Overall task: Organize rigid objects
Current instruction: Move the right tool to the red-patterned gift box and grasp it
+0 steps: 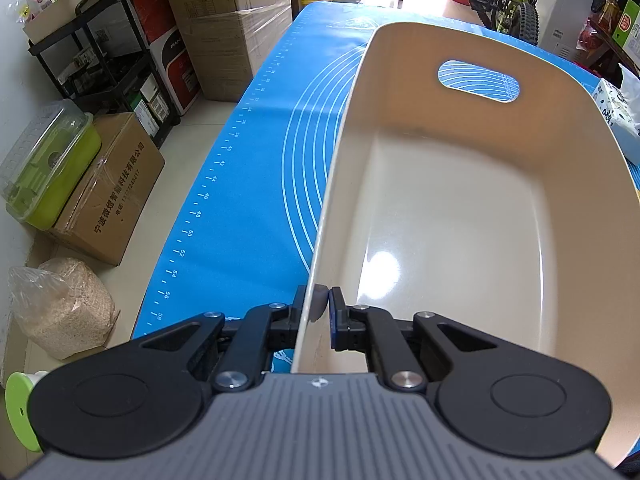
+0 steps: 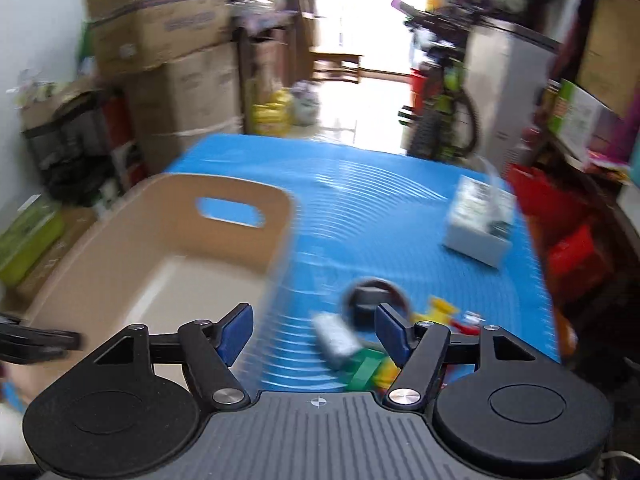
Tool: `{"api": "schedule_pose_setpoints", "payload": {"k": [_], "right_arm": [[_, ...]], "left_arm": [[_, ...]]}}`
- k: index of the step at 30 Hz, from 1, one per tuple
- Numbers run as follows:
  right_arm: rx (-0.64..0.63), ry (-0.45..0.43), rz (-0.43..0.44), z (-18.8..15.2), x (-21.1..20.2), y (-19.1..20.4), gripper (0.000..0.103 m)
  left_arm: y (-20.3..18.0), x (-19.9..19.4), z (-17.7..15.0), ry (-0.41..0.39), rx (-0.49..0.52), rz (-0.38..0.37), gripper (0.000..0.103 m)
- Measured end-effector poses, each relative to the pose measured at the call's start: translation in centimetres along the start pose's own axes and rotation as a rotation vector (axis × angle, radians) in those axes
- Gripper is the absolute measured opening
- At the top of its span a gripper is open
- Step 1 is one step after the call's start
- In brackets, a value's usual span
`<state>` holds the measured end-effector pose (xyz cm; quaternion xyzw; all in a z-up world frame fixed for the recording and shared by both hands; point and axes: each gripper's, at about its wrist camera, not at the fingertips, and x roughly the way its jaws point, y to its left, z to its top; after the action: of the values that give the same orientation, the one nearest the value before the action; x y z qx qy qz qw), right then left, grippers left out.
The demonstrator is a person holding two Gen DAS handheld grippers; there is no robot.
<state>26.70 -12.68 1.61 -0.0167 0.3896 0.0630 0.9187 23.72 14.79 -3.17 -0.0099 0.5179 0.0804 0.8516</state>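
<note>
The bin [image 1: 460, 208] could tip if your left claw [image 1: 322, 312], clamped on its near rim, slips; your right claw [image 2: 316, 330], jaws apart and empty, hangs over the blurred toys [image 2: 372, 360].

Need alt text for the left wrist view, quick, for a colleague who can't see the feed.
The left gripper has its jaws shut on the near wall of an empty beige bin, one jaw inside and one outside. The bin, with an oval handle slot in its far wall, sits on a blue measuring mat. Cardboard boxes and a black shelf line the floor at left.
</note>
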Motion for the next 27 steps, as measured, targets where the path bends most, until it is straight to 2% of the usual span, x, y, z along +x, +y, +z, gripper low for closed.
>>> {"api": "schedule_pose_setpoints", "payload": {"k": [5, 9, 19, 27], "right_arm": [[0.076, 0.087, -0.095, -2.6, 1.9, -5.0, 0.075], [0.178, 0.182, -0.131, -4.4, 4.1, -7.5, 0.075], [0.246, 0.266, -0.135, -6.1, 6.7, -8.2, 0.077], [0.234, 0.277, -0.164, -6.4, 8.4, -7.7, 0.078]], "left_arm": [[0.0, 0.0, 0.0, 0.0, 0.001, 0.001, 0.012], [0.0, 0.0, 0.0, 0.0, 0.001, 0.006, 0.012], [-0.3, 0.0, -0.1, -0.001, 0.005, 0.022, 0.013], [-0.3, 0.0, -0.1, 0.0, 0.004, 0.022, 0.013]]}}
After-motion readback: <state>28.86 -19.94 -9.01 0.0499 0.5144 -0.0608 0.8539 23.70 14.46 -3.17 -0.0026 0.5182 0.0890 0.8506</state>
